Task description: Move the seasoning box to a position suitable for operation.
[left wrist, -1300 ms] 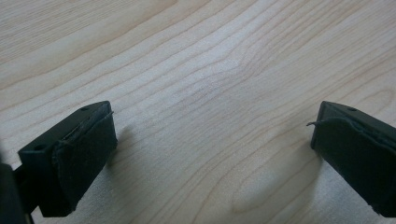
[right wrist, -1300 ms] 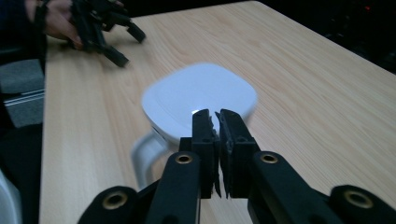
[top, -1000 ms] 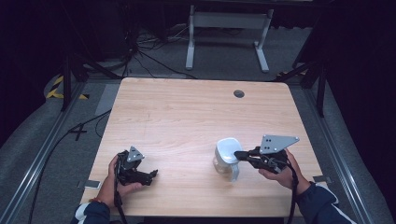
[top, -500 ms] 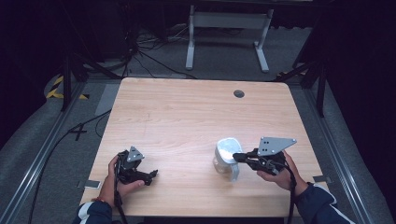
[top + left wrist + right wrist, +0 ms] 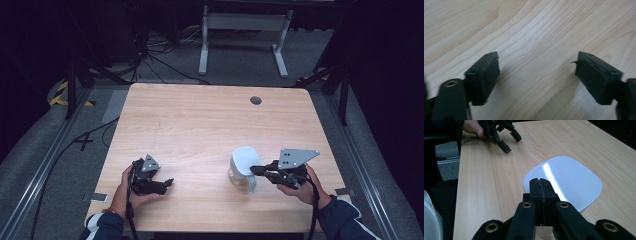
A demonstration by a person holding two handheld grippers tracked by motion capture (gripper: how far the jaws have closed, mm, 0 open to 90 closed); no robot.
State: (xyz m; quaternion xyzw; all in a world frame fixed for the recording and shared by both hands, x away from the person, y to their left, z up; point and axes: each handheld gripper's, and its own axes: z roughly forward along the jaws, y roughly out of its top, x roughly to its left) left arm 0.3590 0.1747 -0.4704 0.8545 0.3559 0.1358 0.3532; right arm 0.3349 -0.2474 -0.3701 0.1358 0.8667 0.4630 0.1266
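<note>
The tub [image 5: 242, 165] sits on the table [image 5: 200, 120], right of the left gripper [image 5: 536, 75], whose empty jaws have just been narrowing. The right gripper [image 5: 540, 195] is clamped at the tub's near edge, seemingly steadying it; next, bring the left across

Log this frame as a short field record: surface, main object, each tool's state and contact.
surface: wooden table
main object: white lidded container, upright, near the table's right front
right tool: jaws shut, at the container's near edge; what they pinch cannot be made out
left tool: jaws apart and just been closing, nothing between them, over bare wood
</note>
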